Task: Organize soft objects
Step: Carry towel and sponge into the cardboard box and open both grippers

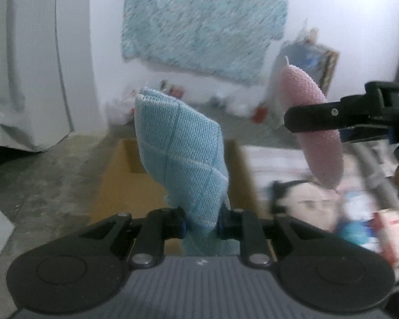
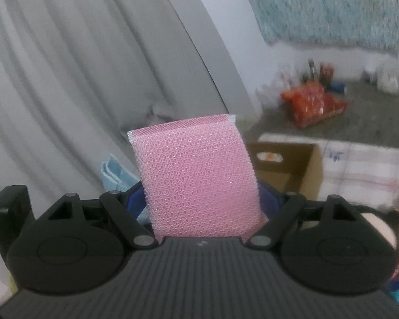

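Left wrist view: left gripper point(image 1: 200, 224) clamped tight on folded blue cloth point(image 1: 183, 156), cloth standing up directly before open cardboard box point(image 1: 111, 186), likely for drop inside; right of box, right gripper point(image 1: 312, 125) gripped pink mesh sponge point(image 1: 310, 125) across its width, jaws wide because sponge is broad; beyond box, bare floor, then teal textile point(image 1: 204, 24) hanging on wall.
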### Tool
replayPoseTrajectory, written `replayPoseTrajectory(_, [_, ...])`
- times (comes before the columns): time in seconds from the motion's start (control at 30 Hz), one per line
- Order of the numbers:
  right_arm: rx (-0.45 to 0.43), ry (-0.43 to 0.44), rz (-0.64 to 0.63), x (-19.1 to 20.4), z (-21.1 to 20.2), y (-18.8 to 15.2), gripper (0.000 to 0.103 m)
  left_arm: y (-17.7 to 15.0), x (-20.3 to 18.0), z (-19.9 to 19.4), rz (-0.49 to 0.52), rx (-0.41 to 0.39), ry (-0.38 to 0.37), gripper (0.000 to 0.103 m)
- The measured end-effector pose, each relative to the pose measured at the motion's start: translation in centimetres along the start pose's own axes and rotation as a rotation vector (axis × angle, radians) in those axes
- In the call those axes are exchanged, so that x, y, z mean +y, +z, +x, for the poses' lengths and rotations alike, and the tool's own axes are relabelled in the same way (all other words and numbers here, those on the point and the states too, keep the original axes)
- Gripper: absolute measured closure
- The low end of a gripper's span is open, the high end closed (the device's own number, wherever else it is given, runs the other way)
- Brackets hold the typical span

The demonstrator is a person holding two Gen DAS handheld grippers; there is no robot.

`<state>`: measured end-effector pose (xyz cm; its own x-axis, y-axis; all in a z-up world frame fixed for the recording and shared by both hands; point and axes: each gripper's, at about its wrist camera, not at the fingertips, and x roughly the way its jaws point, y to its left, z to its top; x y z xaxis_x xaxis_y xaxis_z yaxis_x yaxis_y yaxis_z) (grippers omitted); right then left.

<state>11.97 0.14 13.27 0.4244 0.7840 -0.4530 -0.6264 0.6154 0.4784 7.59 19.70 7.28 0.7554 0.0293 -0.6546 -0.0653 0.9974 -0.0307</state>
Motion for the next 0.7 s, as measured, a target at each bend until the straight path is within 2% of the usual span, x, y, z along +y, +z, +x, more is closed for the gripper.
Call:
replayPoseTrajectory(0.2, [0.187,-0.103,0.113,-1.1,13.3,3.6,0.02,3.0,4.0,9.9,0.065,0.162,0.068,0.082])
replayPoseTrajectory(0.4, [0.341,-0.223,0.196,-2.6,23.5,3.6,0.019,3.8,4.9,18.7,0.193,0.304,0.132,0.082])
replayPoseTrajectory(0.57, [0.407,-0.282,0.243,-4.9,29.9,2.9,0.018,3.5,5.8,22.6,0.243,0.355,0.149,0.08])
replayPoseTrajectory(0.7, [0.443,-0.309,0.293,-6.7,33.2,2.3,0.016,3.4,5.8,24.8,0.288,0.365,0.196,0.078])
